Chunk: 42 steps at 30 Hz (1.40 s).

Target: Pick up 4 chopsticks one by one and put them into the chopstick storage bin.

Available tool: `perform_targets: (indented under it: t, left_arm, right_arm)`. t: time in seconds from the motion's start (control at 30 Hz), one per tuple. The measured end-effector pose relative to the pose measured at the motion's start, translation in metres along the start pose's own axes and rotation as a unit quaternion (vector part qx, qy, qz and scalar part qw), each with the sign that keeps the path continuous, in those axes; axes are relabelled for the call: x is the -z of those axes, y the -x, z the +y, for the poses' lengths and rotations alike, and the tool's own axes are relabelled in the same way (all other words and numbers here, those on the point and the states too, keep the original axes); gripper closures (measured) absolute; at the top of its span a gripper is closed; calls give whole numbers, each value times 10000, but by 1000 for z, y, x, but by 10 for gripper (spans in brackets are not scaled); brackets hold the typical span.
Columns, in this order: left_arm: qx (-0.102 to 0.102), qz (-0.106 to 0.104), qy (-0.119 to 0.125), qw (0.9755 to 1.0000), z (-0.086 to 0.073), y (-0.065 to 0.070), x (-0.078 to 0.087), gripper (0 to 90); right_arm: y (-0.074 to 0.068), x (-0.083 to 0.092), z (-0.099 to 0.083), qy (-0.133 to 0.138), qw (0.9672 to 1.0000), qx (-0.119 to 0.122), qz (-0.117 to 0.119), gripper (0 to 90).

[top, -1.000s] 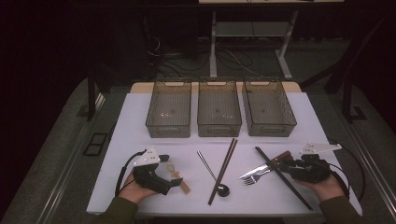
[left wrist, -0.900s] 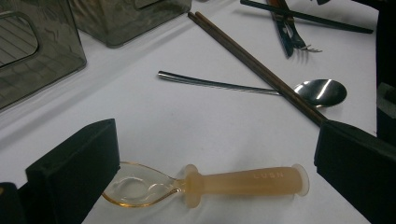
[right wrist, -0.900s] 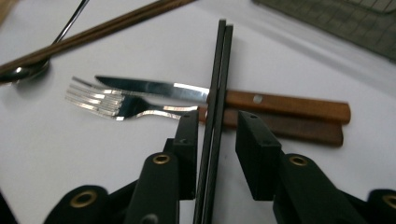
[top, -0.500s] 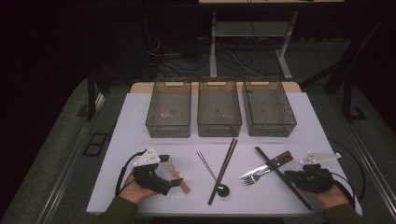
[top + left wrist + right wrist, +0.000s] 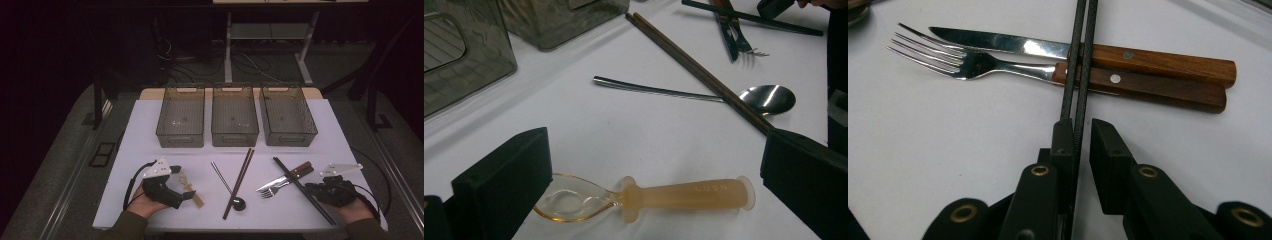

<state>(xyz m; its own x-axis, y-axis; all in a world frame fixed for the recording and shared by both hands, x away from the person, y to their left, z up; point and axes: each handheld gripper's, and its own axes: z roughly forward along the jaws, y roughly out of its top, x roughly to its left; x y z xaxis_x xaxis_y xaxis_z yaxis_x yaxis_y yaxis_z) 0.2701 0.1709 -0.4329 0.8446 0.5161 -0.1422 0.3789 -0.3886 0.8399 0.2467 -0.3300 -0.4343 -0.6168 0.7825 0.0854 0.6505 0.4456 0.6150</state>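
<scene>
At the near right corner of the white table [image 5: 150, 130], the right gripper [image 5: 1079, 135] sits low in the person's hand, its jaws narrowed on either side of the black chopsticks [image 5: 1079, 60] with a sliver of gap on one side, so I cannot tell whether it truly grips them. The pair runs straight away along the jaw line, crossing over the wooden handles of the knife [image 5: 1083, 52] and fork [image 5: 1058, 72]. At the near left, the left gripper [image 5: 649, 170] rests with its jaws spread wide, the amber baby spoon [image 5: 644, 200] lying crosswise between them. Farther out lie the steel spoon [image 5: 227, 185] and brown chopsticks [image 5: 239, 182], then three bins [image 5: 235, 116].
</scene>
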Motion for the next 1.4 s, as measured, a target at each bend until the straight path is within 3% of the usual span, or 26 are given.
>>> perform_targets:
  t: [0.3, 0.67, 1.4]
  left_arm:
    - [0, -7, 1, 10000, 0, 0, 0, 0]
    - [-6, -7, -2, 10000, 0, 0, -1, 0]
    - [-5, -31, -11, 10000, 0, 1, -1, 0]
  right_arm:
    - [4, -5, -2, -95, 9999, -40, -95, 800]
    - [0, -8, 0, -199, 9993, 125, -282, 843]
    - [3, -8, 3, -106, 9996, 31, -272, 853]
